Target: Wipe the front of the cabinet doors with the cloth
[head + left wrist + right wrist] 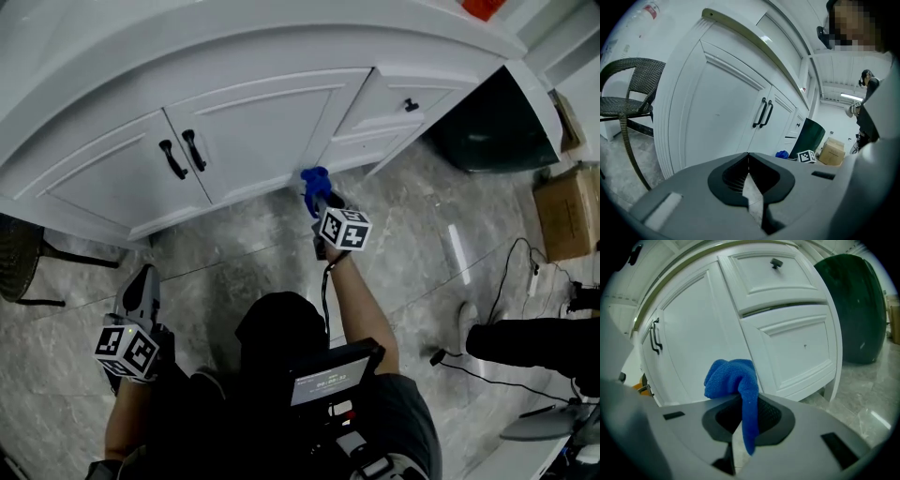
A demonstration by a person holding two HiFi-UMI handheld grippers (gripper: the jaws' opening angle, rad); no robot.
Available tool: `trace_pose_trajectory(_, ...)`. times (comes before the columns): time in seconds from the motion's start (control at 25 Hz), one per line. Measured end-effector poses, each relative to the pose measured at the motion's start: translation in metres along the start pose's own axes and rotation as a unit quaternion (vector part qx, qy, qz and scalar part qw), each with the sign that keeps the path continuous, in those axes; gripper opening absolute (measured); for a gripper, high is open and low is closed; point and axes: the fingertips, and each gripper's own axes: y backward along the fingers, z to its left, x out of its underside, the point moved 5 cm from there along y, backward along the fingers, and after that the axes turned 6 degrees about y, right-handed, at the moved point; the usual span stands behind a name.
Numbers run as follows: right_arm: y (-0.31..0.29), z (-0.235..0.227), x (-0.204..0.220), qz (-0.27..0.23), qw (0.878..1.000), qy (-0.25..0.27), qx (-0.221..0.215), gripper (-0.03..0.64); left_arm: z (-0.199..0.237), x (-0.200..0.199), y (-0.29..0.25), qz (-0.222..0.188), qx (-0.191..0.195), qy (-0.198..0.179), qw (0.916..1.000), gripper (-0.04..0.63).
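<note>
White cabinet doors (253, 131) with two black handles (183, 155) stand ahead of me. My right gripper (322, 202) is shut on a blue cloth (315, 186), which it holds near the bottom right corner of the right-hand door. In the right gripper view the cloth (736, 380) bunches above the jaws and hangs down between them, close to the door edge (736, 343). My left gripper (141, 292) hangs low at the left, away from the doors, shut with nothing in it. The left gripper view shows the doors (726, 117) and handles (762, 113) from the side.
A drawer front with a black knob (411, 105) sits right of the doors. A dark green bin (492, 127) stands at the right, a cardboard box (567, 211) beyond it. A wicker chair (23, 258) is at the left. Cables (511, 281) lie on the marble floor.
</note>
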Motion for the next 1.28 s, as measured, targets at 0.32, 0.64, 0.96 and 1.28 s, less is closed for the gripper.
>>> trace_pose_trajectory(0.32, 0.05, 0.069, -0.057, -0.019, 0.996, 0.085, -0.004, 0.049, 0.028, -0.022, 0.026, -0.028, -0.011, 0.014, 0.9995, 0.003)
trace_pose_trajectory(0.64, 0.095, 0.146, -0.145, -0.052, 0.983, 0.167, -0.05, 0.049, 0.049, -0.046, 0.061, -0.067, -0.024, 0.025, 0.9971, 0.003)
trace_pose_trajectory(0.96, 0.155, 0.284, -0.215, -0.153, 0.96, 0.12, -0.199, 0.049, 0.052, -0.069, 0.073, -0.101, -0.034, -0.007, 0.9942, 0.003)
trace_pose_trajectory(1.28, 0.123, 0.384, -0.141, -0.106, 0.957, 0.118, -0.241, 0.049, 0.029, -0.075, 0.065, -0.098, -0.033, -0.077, 0.9916, 0.003)
